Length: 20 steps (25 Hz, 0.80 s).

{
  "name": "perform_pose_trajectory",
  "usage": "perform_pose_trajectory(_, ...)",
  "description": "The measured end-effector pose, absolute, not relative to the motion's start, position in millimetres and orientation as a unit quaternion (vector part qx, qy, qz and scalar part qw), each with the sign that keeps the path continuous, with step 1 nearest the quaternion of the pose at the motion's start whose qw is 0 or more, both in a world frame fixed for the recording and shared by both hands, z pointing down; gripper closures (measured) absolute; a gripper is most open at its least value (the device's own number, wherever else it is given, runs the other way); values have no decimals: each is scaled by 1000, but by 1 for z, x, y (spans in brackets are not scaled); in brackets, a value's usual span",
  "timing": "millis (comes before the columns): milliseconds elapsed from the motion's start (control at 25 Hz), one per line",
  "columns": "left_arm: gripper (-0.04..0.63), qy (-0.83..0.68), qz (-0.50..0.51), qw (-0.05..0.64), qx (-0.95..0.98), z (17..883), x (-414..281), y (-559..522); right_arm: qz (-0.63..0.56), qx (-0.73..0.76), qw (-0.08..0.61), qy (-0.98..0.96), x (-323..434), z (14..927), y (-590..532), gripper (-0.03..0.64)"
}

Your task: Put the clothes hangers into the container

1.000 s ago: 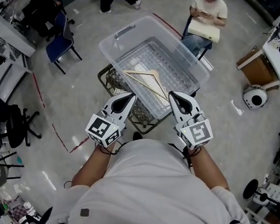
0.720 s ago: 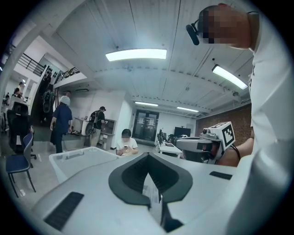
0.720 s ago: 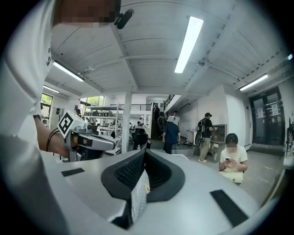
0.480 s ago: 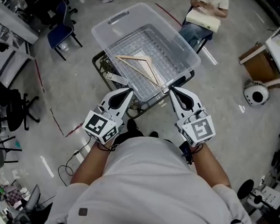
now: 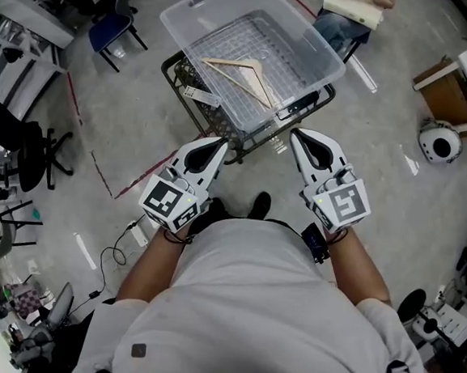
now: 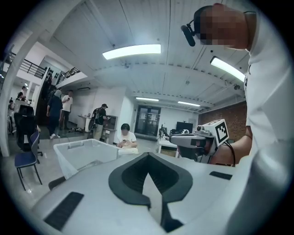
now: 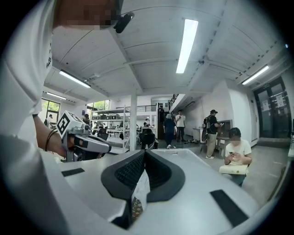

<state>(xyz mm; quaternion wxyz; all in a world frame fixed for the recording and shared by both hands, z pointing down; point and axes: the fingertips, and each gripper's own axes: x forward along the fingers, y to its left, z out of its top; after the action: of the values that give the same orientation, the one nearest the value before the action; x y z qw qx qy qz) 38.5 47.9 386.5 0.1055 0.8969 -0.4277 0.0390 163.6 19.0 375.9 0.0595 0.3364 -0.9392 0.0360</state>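
- Left gripper (image 5: pixel 218 143): centre-left of the head view, jaws together, nothing between them.
- Right gripper (image 5: pixel 298 135): centre-right, jaws together, empty.
- Wooden clothes hanger (image 5: pixel 247 76): lies flat inside the clear plastic container (image 5: pixel 203 0), top centre, which sits on a wire cart (image 5: pixel 190 105).
- Other hangers: none in view.
- Judgement: both my tools are free. For the next hanger, I should open the jaws before reaching, pinch near the hook and lay it flat beside the first.

Left gripper (image 6: pixel 147 158), lower centre: jaws together, empty. Clear container (image 6: pixel 85 153), middle left. Right gripper (image 6: pixel 177 139), middle right. Seated person (image 6: pixel 125 137), centre.
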Motion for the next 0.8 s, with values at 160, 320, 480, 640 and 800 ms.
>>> perform_pose_trajectory(160,580,-416,35,100,903,383,36,65,17,338,55,-939,159,382,42,598)
perform_pose_trajectory(320,580,-407,32,97,908,375,21,83,6,342,58,-938,142,381,67,598)
perform_pose_trajectory(480,580,-401,28,94,911,370,4,107,3,348,60,-936,125,379,91,598)
perform_pose_trajectory(640,580,-392,26,89,915,367,-16,129,-4,359,57,-932,108,374,115,598)
perform_pose_trajectory(800,580,-387,22,83,918,363,-45,152,-2,365,59,-929,84,374,141,598)
